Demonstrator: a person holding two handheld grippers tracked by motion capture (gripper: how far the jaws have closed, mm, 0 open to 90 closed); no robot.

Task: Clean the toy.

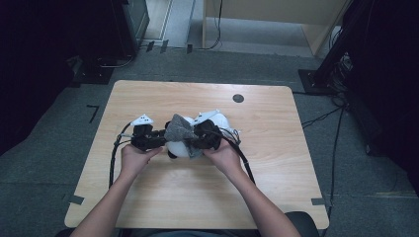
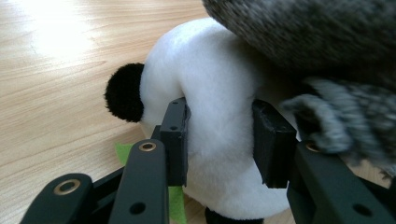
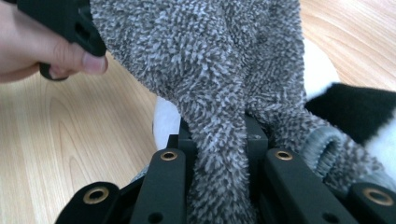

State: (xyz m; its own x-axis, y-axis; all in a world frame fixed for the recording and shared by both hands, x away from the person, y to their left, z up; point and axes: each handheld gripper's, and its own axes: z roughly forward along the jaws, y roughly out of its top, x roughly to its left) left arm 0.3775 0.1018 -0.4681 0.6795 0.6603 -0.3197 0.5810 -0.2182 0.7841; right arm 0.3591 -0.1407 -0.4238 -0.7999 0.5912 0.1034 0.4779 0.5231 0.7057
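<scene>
Nearest, at the bottom of the high view: two forearms are seen coming in over the near edge of the tabletop (image 1: 276, 163), light wood, with a small dark round disc (image 1: 238, 98) set near its far edge.

Left hand (image 1: 132, 157) is wrapped around the left claw (image 1: 162, 140). In the left gripper view, the left claw (image 2: 219, 135) is seen closed on the plush toy (image 2: 210, 93); the white plush body is pinched between the two black jaws, which press in on either side. A round black plush part (image 2: 124, 92) is seen at the toy's left side in that view, and a scrap of green (image 2: 122, 150) is glimpsed beneath it against the wood.

Right hand (image 1: 223, 155) is wrapped around the right claw (image 1: 193, 139). In the right gripper view, the right claw (image 3: 219, 135) is seen clamped on the grey sock (image 3: 205, 70); a fold of fuzzy grey knit is squeezed between the jaws, and the sock's ribbed cuff (image 3: 327, 144) is seen just right of them. White and black plush is glimpsed behind the sock. The fingers (image 3: 70, 58) of the other hand are seen at upper left.

Mid-tabletop, high view: the plush toy (image 1: 175, 148) is held between the two claws, with the grey sock (image 1: 179, 130) draped over its top, touching it.

Beyond the tabletop: grey carpeted floor (image 1: 247, 64), cables, dark equipment stands at both sides.
</scene>
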